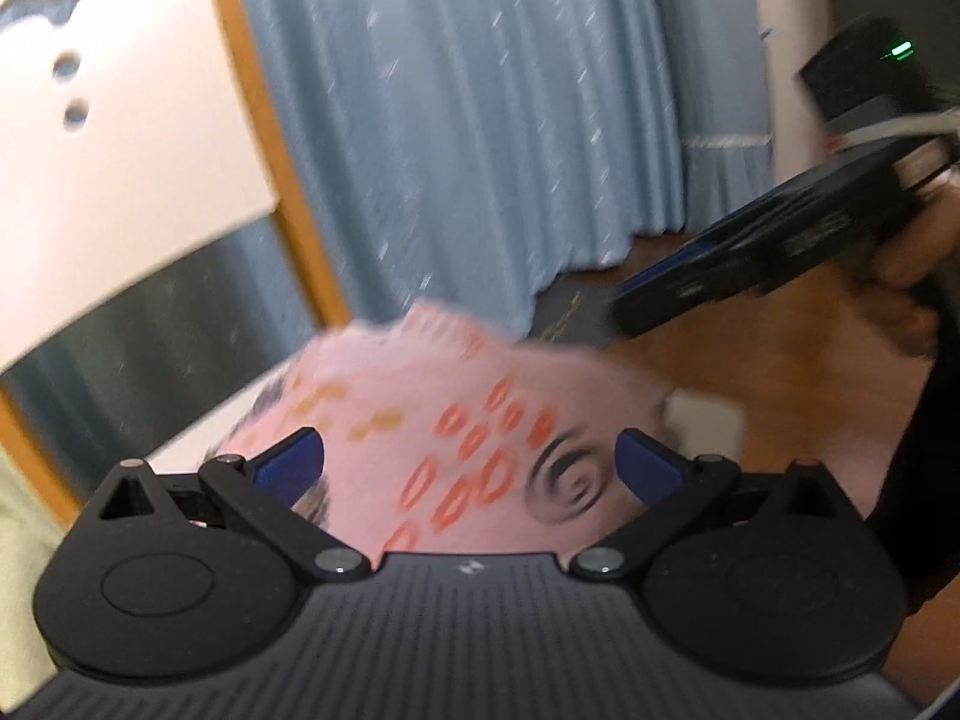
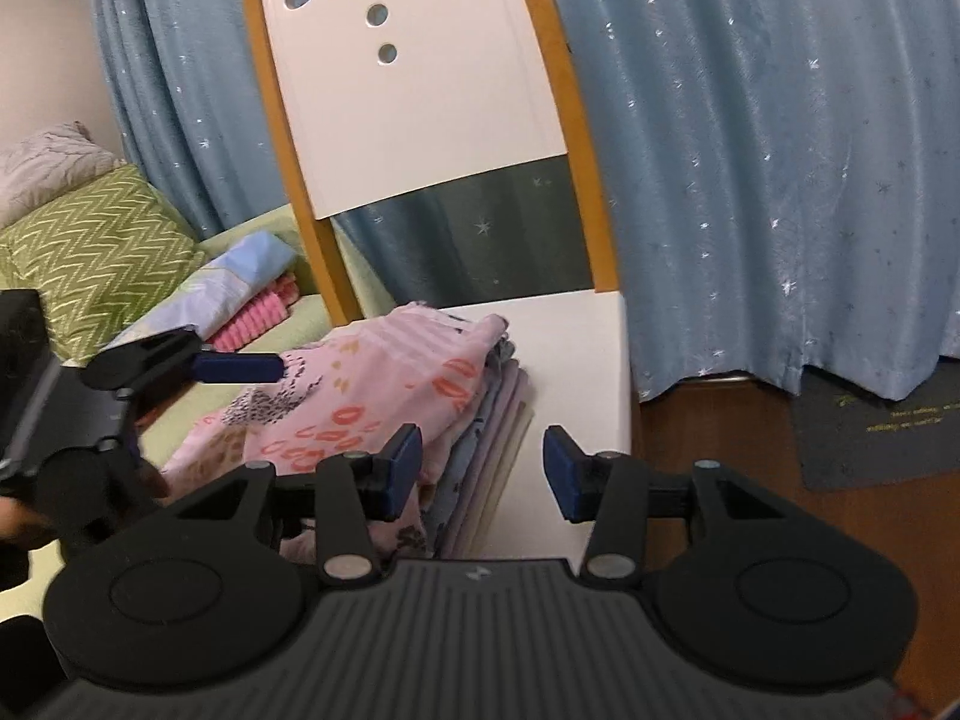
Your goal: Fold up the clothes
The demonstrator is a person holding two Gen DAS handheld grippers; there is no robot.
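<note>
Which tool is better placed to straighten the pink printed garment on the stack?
Probably left: the left tool is open with the pink garment between its fingers, while the right tool is open over the chair seat.

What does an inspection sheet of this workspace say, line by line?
Surface: white chair seat; bare on its right part.
Job's things: pink garment with lip prints, rumpled, on top of a folded stack on the seat's left part.
Clutter: folded blue cloth on a pink one, and a green pillow, on the bed to the left.
Grippers: left gripper open, garment between its fingers, contact unclear from blur; right gripper open, holding nothing, in front of the stack.
Cables: nothing seen.
Surroundings: blue curtain behind the chair; dark mat on the wooden floor.
</note>
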